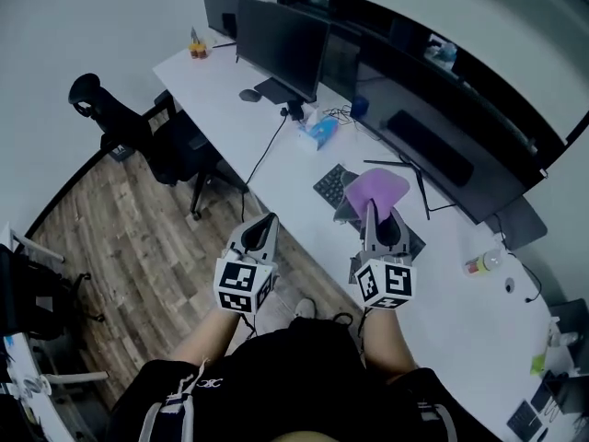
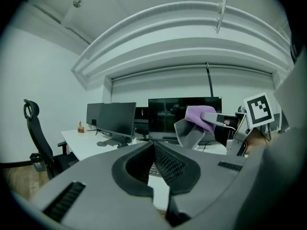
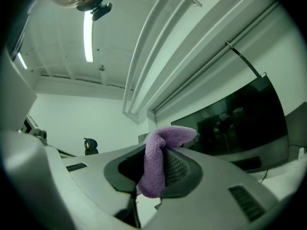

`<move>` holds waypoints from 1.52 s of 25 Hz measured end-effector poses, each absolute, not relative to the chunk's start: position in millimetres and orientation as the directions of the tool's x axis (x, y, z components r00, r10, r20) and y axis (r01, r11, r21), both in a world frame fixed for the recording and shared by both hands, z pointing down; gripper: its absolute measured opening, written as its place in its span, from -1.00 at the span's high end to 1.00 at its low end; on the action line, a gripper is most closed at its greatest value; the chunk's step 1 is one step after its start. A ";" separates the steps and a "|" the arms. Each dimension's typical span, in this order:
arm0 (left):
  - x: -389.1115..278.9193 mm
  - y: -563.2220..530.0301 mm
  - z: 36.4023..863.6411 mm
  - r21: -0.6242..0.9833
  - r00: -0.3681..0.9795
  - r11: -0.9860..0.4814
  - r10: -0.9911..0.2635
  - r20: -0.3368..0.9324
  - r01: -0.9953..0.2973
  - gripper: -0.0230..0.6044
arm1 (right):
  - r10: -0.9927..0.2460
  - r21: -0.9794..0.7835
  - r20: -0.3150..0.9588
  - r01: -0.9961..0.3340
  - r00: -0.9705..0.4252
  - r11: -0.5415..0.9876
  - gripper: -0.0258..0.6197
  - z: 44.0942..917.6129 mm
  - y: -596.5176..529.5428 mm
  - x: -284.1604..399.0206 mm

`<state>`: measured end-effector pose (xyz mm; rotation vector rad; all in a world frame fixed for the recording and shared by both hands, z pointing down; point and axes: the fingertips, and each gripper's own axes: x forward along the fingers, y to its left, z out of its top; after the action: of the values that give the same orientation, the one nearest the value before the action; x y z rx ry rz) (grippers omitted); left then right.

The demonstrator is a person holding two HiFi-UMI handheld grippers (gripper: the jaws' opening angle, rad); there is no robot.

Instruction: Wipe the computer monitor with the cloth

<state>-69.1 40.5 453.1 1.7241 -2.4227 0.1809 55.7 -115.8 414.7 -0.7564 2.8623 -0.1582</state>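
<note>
My right gripper [image 1: 370,206] is shut on a purple cloth [image 1: 375,190], held above the keyboard [image 1: 329,184] on the long white desk [image 1: 442,302]. The right gripper view shows the purple cloth [image 3: 156,164] pinched between the jaws and folded over the top. A wide curved monitor [image 1: 433,141] stands just beyond it, its dark screen [image 3: 244,123] up close. My left gripper [image 1: 267,221] is shut and empty, hovering off the desk's front edge. Its own view shows the right gripper's cloth [image 2: 200,117] ahead.
Two smaller monitors [image 1: 281,44] stand further left on the desk, with a tissue box [image 1: 317,132] and a mouse [image 1: 248,95]. A black office chair [image 1: 138,132] sits on the wood floor. A bottle [image 1: 483,263] lies at the right.
</note>
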 end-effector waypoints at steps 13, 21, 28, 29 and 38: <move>-101.5 -48.6 448.7 0.035 -0.185 0.195 -0.966 0.183 -0.980 0.88 | -0.587 -0.107 -0.124 -0.577 -0.800 0.809 0.63 400.9 -166.8 43.7; -99.3 -117.3 443.2 0.030 -0.033 0.037 -0.989 0.142 -0.999 0.88 | -0.712 -0.102 -0.123 -0.705 -0.691 0.702 0.63 402.2 -201.4 67.5; -116.0 -182.7 444.5 0.038 0.133 -0.129 -0.980 0.145 -0.991 0.88 | -0.815 -0.090 -0.118 -0.811 -0.568 0.578 0.63 398.6 -235.8 63.9; -119.7 -191.6 444.7 0.040 0.156 -0.152 -0.977 0.142 -0.988 0.88 | -0.827 -0.084 -0.122 -0.824 -0.549 0.560 0.63 396.5 -239.5 61.8; -145.9 -257.7 425.9 0.056 0.342 -0.338 -0.934 0.098 -0.939 0.88 | -0.915 -0.054 -0.141 -0.920 -0.377 0.388 0.63 382.7 -255.9 47.3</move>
<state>-145.9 -257.7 425.9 2.4888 -1.7436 0.0737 47.3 -255.9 382.7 -1.6599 2.4903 0.0503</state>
